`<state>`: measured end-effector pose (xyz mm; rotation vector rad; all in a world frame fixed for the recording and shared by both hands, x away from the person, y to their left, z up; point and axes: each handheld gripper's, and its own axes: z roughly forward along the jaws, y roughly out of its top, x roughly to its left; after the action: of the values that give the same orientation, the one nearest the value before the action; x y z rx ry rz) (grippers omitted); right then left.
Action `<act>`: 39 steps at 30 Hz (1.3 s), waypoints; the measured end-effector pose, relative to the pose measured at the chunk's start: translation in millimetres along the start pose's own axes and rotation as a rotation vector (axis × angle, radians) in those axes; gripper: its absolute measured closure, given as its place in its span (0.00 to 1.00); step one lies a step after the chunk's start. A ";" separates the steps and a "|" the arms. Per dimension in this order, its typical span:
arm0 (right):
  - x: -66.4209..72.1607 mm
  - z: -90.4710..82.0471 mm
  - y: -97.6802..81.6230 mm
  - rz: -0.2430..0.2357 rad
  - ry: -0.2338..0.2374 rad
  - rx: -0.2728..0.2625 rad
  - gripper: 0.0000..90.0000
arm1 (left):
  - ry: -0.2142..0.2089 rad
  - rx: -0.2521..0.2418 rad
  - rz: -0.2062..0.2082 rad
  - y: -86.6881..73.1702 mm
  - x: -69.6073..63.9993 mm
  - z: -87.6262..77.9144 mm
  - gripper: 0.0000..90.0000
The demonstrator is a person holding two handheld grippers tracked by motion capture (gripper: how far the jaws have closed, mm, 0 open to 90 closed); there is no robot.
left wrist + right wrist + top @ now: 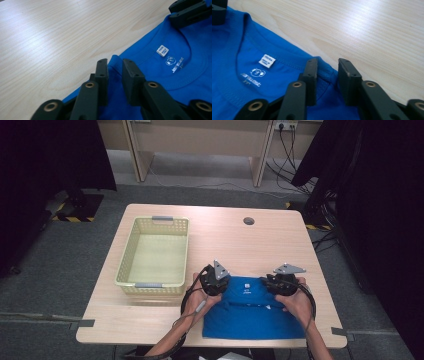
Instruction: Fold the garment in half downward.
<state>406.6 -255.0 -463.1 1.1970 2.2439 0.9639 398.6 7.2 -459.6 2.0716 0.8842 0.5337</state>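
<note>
From the high view, my left claw point(216, 281) sits on the far left corner of the blue shirt point(252, 315), and my right claw point(283, 283) sits on its far right corner; the shirt lies folded on the surface point(220, 235) right under both claws and runs back toward me. Beyond and to the left of my left claw stands a pale yellow basket point(153, 290), with nothing lying in it. A small round grommet point(248, 221) is set in the surface well beyond both claws.

In the left gripper view, my left claw point(115, 71) has its jaws drawn in, with a ridge of the shirt's point(160, 75) shoulder edge pinched up between the pads. The white neck label point(162, 50) and the collar print lie just to the right of the claw. My other claw point(190, 11) shows farther off, on the shirt. Bare wood lies ahead and to the left.

In the right gripper view, my right claw point(327, 73) is likewise narrowed onto a fold of the shirt's point(242, 95) shoulder seam; the left pad presses on the cloth, and the right pad stands at the fabric's edge. The label point(267, 60) lies to the claw's left. Bare wood lies ahead and to the right.
</note>
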 end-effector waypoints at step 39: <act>14.0 -48.2 -15.0 -0.006 0.047 -0.121 0.81 | -0.052 0.043 0.075 6.6 -6.3 31.1 0.79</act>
<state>360.1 -267.3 -442.3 1.1253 2.1891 1.1193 416.6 -16.3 -473.0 2.1554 0.7970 0.5027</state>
